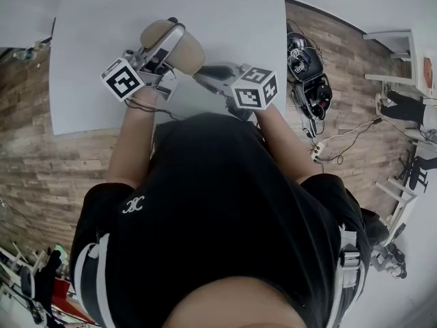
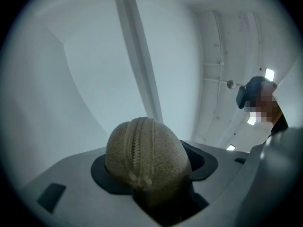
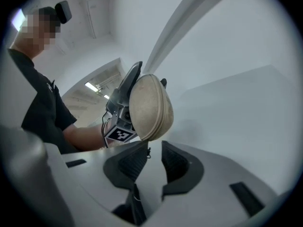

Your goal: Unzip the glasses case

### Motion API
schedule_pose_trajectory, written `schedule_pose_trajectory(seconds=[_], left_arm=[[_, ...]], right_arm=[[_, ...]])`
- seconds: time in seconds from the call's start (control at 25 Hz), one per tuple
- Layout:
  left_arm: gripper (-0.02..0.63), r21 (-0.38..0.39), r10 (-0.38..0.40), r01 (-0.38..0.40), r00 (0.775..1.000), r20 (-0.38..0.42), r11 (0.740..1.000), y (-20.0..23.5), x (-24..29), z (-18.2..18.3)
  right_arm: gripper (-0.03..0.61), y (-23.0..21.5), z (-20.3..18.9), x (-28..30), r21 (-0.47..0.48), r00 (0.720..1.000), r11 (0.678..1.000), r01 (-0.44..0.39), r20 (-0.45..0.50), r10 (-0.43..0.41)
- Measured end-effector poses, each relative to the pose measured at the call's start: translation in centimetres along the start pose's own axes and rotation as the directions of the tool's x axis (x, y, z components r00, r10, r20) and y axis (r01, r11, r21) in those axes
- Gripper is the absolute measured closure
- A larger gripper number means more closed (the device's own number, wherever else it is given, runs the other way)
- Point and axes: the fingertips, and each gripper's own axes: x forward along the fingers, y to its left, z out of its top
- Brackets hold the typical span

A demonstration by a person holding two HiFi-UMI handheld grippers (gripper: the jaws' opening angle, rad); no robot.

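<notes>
A beige fabric glasses case (image 1: 179,46) is held up above the white table (image 1: 225,12). My left gripper (image 1: 171,33) is shut on it. In the left gripper view the case (image 2: 142,155) fills the space between the pads (image 2: 201,162), with its zipper (image 2: 137,145) running over the rounded end. My right gripper (image 1: 203,74) sits just right of the case. In the right gripper view the case (image 3: 150,107) hangs right above the jaws. The right gripper (image 3: 154,148) stands a little open, and a small dark zipper pull (image 3: 148,152) dangles at the tip of its left pad (image 3: 135,162).
The table's right edge (image 1: 285,53) borders a wood floor. Black devices (image 1: 307,74), cables and a power strip (image 1: 317,152) lie there, with white furniture (image 1: 403,46) beyond. The left gripper's marker cube (image 3: 118,134) shows behind the case.
</notes>
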Motion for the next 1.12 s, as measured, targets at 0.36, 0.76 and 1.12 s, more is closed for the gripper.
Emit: schedule_pose_trajectory(seconds=[0.36, 0.76, 1.12], left_arm=[[0.322, 0.034, 0.008, -0.006, 0.999, -0.047, 0.999, 0.2, 0.2, -0.5], [0.322, 0.009, -0.155, 0.16, 0.971, -0.181, 0.987, -2.6, 0.2, -2.7], [0.322, 0.01, -0.203, 0.215, 0.936, -0.289, 0.977, -4.1, 1.7, -5.8]], right_arm=[[0.33, -1.9, 0.2, -3.2, -0.145, 0.993, 0.985, 0.097, -0.05, -0.106], [0.311, 1.6, 4.7, -2.7, -0.079, 0.996, 0.995, -0.054, 0.069, 0.06], [0.305, 2.4, 4.5, -2.5, -0.072, 0.989, 0.987, -0.143, 0.025, 0.145]])
